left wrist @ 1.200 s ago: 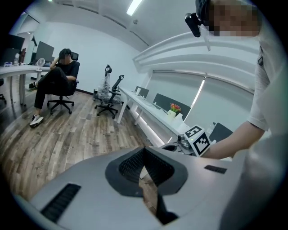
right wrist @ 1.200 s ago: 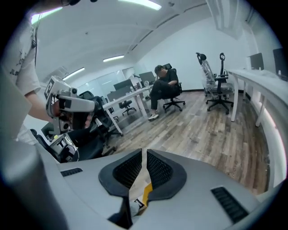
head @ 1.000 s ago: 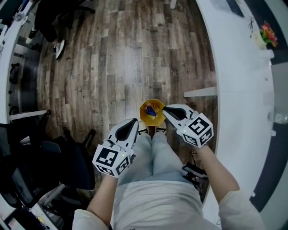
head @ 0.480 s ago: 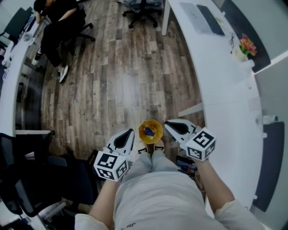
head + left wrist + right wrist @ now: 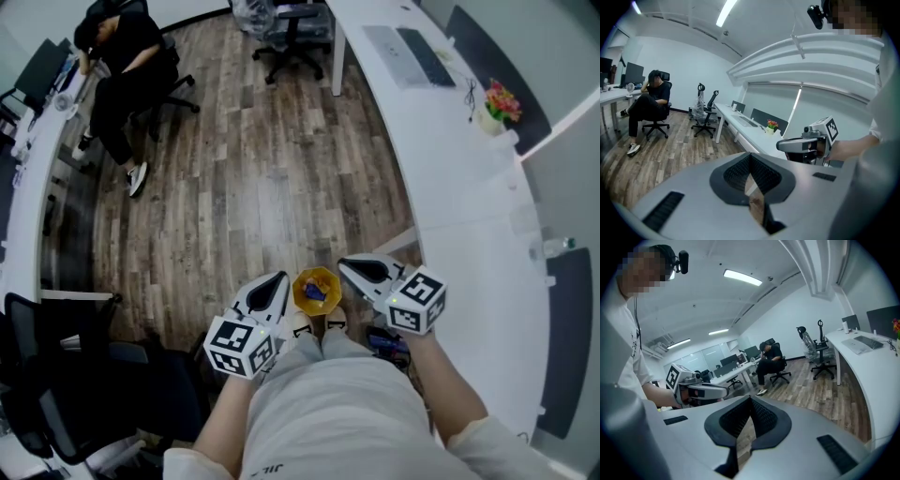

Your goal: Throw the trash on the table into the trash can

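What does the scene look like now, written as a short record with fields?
left tongs: shut, nothing between them
right tongs: shut, nothing between them
trash can: yellow, standing on the wooden floor, seen between the two tongs in the head view
blue thing: lying inside the trash can
desk: white, long, on the right side
seated person: on an office chair, far off

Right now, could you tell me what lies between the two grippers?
In the head view, the yellow trash can, with blue trash inside, stands on the floor between the left gripper and the right gripper.
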Available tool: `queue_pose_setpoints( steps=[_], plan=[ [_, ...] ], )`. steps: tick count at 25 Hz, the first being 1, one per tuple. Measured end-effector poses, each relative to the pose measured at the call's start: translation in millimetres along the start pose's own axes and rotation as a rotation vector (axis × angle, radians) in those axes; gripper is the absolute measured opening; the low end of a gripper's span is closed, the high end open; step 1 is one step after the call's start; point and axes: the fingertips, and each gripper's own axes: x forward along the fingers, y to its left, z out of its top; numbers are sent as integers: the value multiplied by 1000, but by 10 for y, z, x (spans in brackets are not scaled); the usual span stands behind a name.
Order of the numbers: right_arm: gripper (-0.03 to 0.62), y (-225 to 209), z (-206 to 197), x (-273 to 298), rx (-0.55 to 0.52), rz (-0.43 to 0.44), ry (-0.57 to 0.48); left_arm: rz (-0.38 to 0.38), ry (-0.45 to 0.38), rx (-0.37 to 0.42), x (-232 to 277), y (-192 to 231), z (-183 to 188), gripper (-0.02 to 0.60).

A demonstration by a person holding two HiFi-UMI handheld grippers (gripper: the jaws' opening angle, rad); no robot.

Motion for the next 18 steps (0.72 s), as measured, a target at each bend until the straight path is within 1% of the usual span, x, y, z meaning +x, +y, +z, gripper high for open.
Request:
queue_pose_setpoints(
  steps=[12, 18],
  plan=[
    [31, 46, 40, -155, -13, 52, -17, -40, 32, 39, 96, -227, 14, 0],
    [31, 20, -63, -276, 2, 51, -7, -40, 40, 39, 73, -301, -36, 0]
  ],
)
